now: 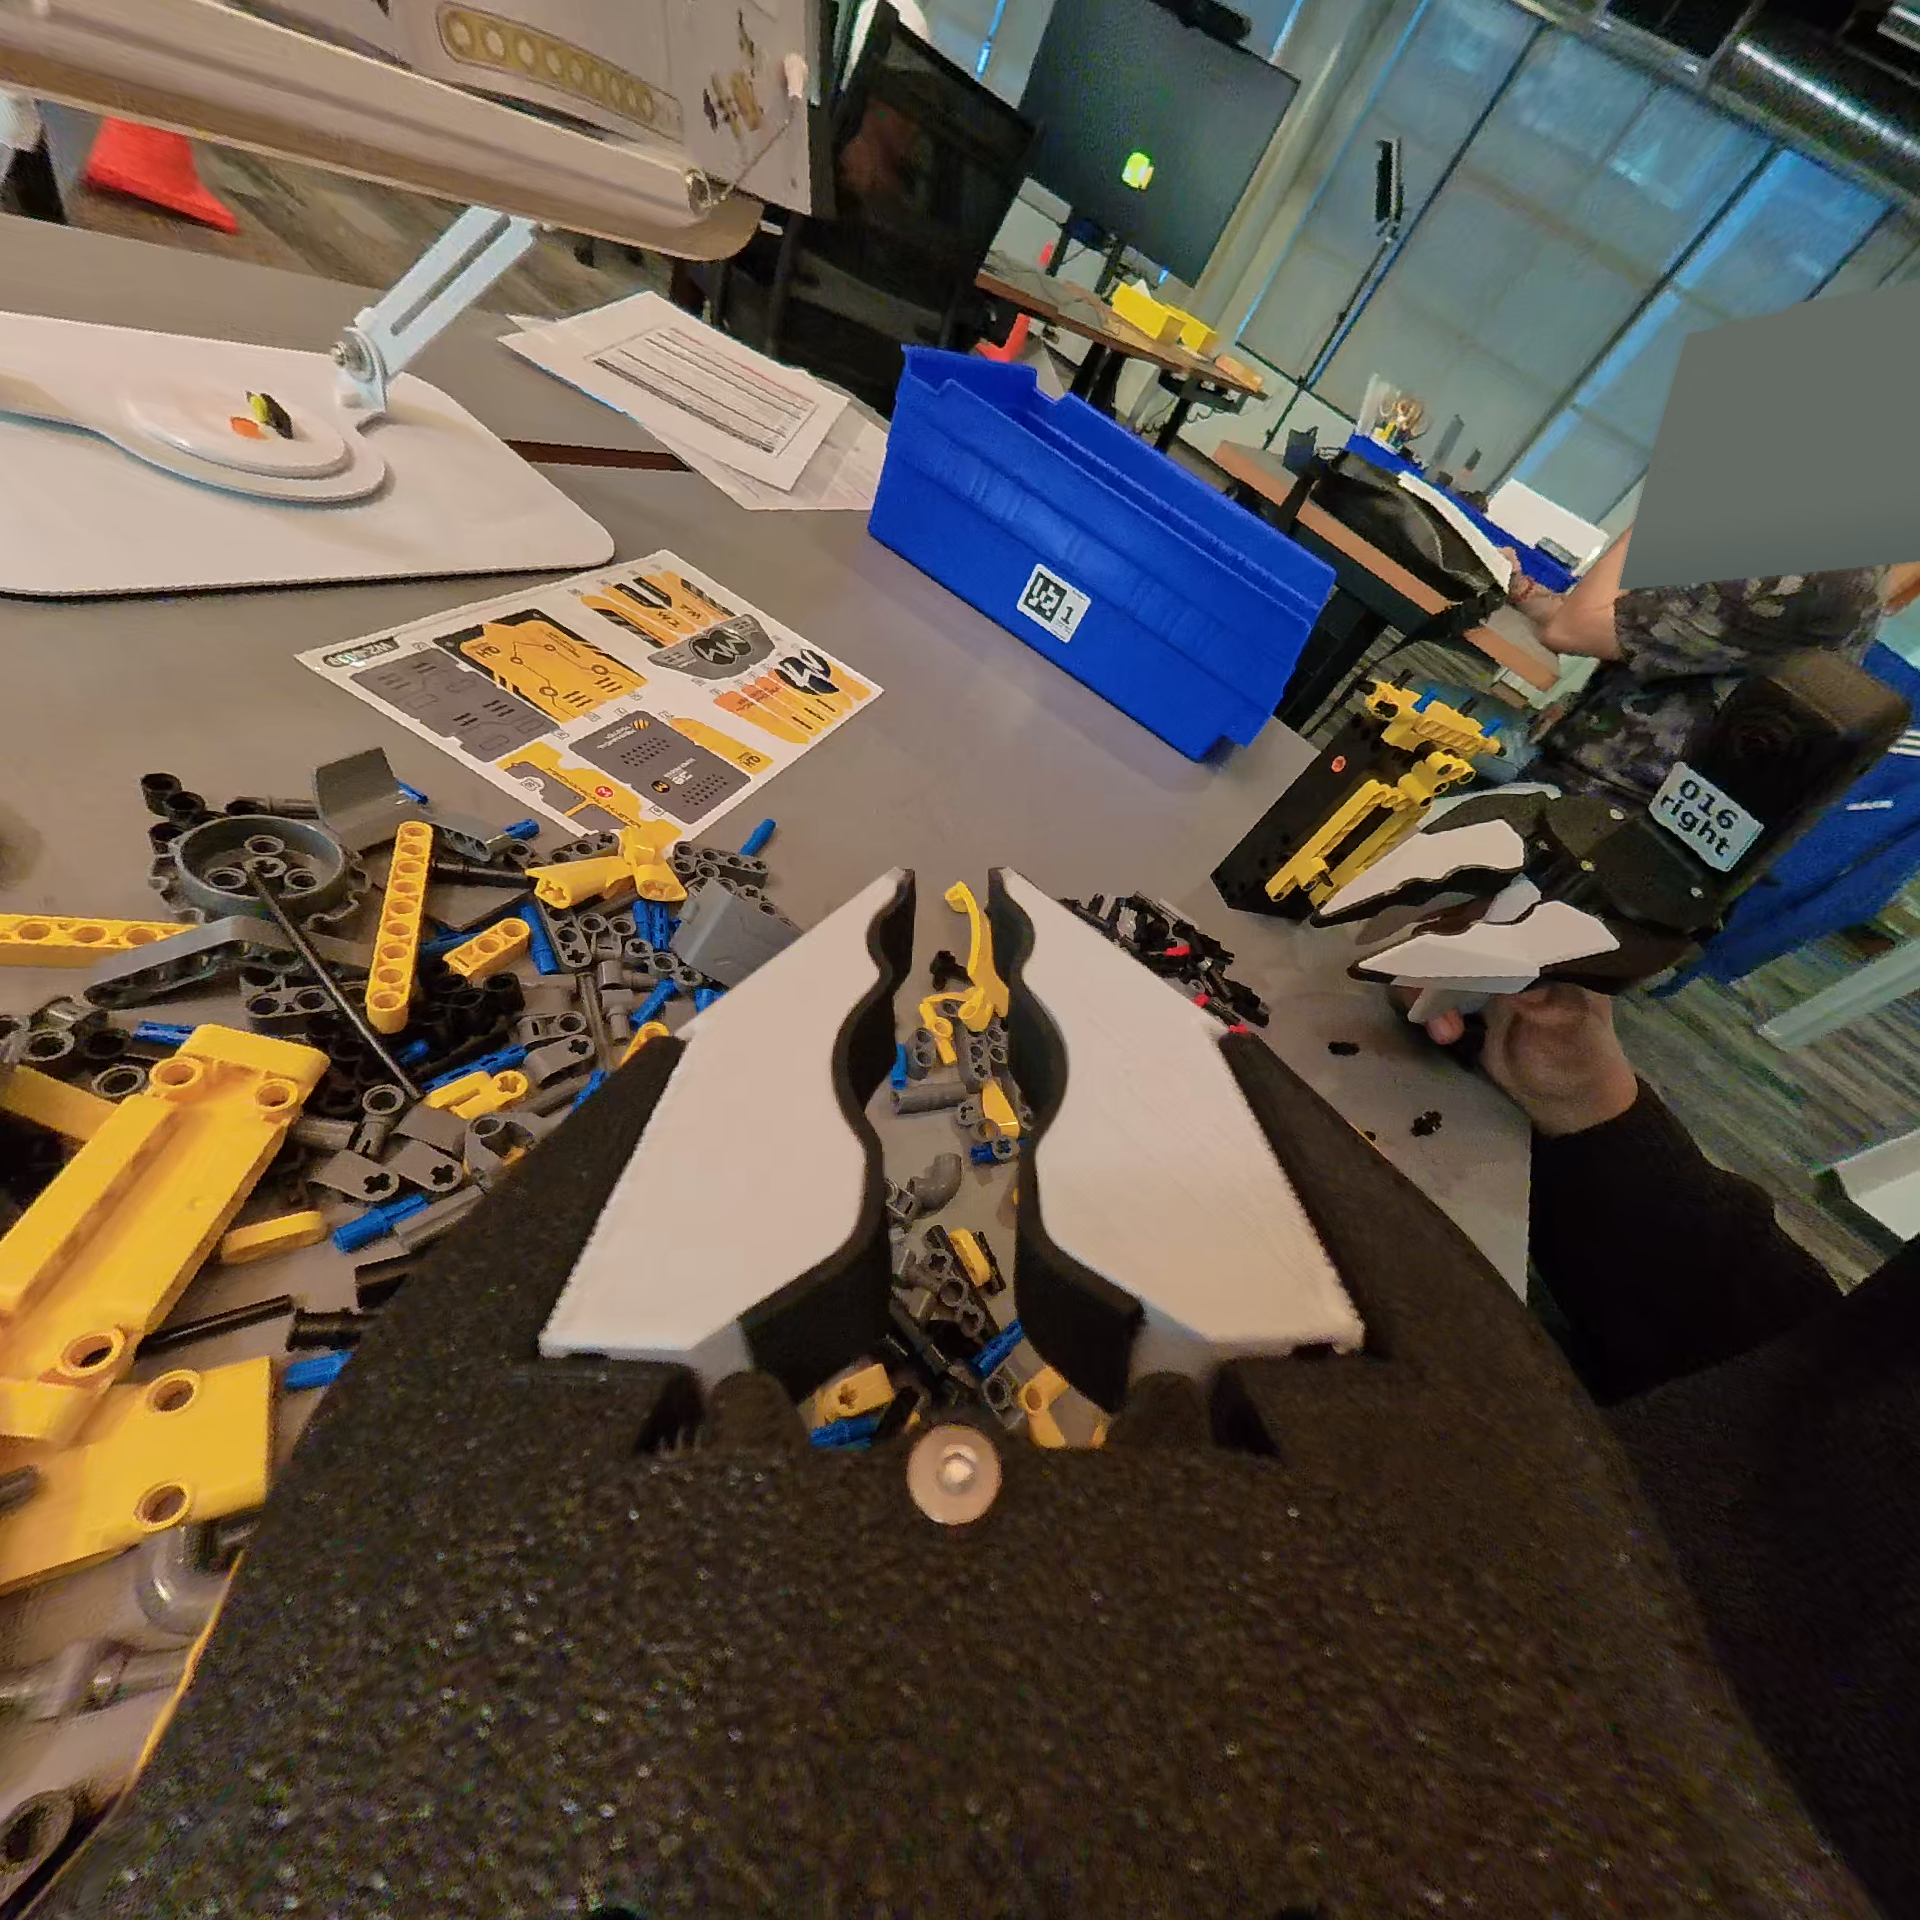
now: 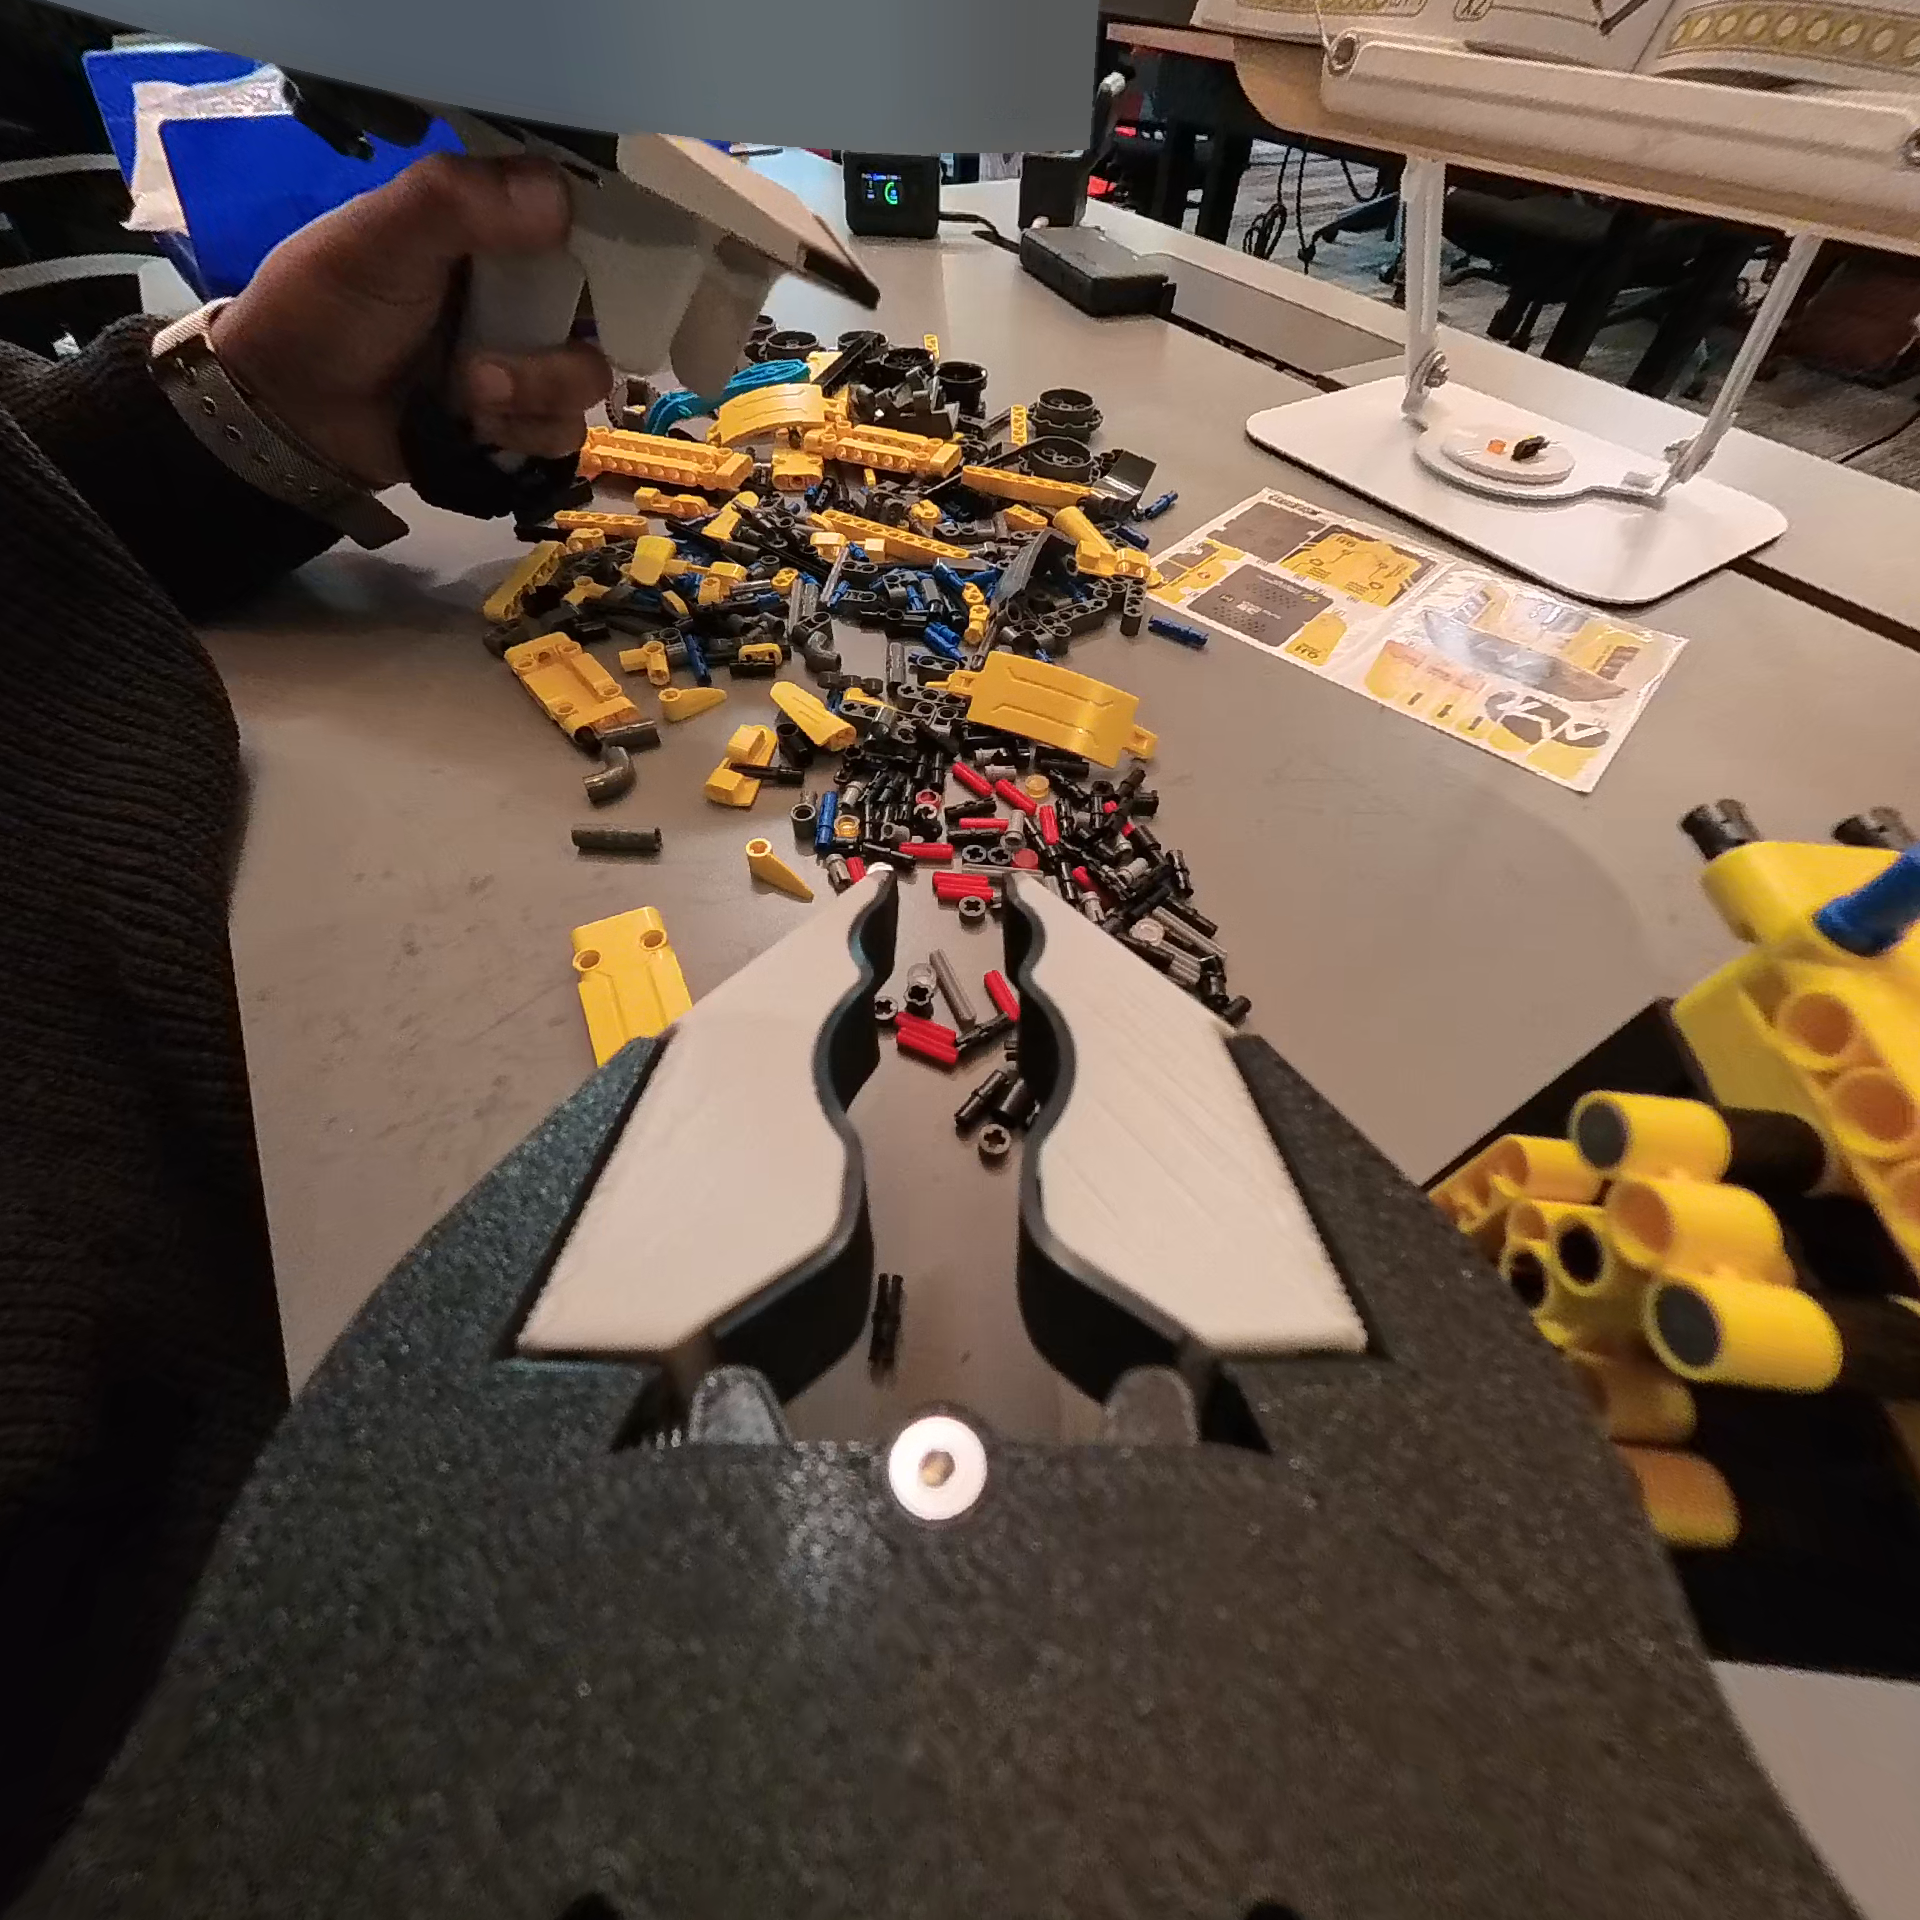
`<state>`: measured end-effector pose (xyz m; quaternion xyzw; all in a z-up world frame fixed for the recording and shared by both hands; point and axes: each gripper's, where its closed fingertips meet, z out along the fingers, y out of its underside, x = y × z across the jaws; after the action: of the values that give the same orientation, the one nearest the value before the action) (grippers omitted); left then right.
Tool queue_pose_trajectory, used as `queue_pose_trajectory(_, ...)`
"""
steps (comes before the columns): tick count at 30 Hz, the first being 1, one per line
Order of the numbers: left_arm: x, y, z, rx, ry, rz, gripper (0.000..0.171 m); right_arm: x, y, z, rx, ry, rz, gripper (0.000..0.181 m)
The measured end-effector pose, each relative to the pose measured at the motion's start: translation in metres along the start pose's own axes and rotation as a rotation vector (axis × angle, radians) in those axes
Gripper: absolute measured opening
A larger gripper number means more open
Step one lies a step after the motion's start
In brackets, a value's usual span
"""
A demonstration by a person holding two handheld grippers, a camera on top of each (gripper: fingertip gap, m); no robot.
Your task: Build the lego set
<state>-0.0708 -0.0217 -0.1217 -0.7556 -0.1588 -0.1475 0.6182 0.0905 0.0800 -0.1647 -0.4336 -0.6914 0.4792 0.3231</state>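
- Far left, at nine o'clock in the left wrist view, the pile of toy building parts (image 1: 343, 1039) sprawls over the smooth grey table (image 1: 987, 748): glossy yellow holed beams, blue pins, grey connectors, a round grey wheel hub.
- At eleven o'clock lies a flat printed sticker sheet (image 1: 592, 696), and beyond it the white lamp base (image 1: 312, 509).
- Centre: the left gripper (image 1: 951, 883) hovers over the pile, its pale ridged fingers set a narrow gap apart, nothing between them.
- At one o'clock, a ribbed blue plastic bin (image 1: 1091, 561).
- Right: the right gripper (image 2: 945, 883), also narrowly parted and empty, hangs above small red and black pins (image 2: 997, 831).
- At three o'clock of it, a half-built yellow and black model (image 2: 1714, 1247) bristles with round tubes.
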Motion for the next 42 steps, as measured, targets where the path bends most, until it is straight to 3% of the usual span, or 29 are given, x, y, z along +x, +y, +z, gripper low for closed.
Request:
queue_pose_trajectory(6,-0.019,-0.009,-0.009,0.037,-0.115,0.041,0.013,0.0,0.0,0.0,0.0,0.001,-0.004,0.019)
queue_pose_trajectory(10,-0.089,-0.017,-0.052,-0.041,-0.468,0.268,0.013,-0.001,0.0,0.0,0.002,-0.001,-0.009,0.019)
queue_pose_trajectory(12,-0.117,-0.014,-0.073,-0.084,-0.57,0.282,0.014,-0.001,0.0,0.0,0.001,-0.003,-0.008,0.019)
queue_pose_trajectory(17,-0.115,-0.016,-0.08,-0.022,-0.444,0.132,0.014,0.0,0.0,0.0,0.004,-0.007,0.002,0.019)
queue_pose_trajectory(42,-0.102,0.0,-0.061,-0.101,-0.396,0.188,0.014,0.002,0.001,0.001,-0.009,-0.016,0.035,0.019)
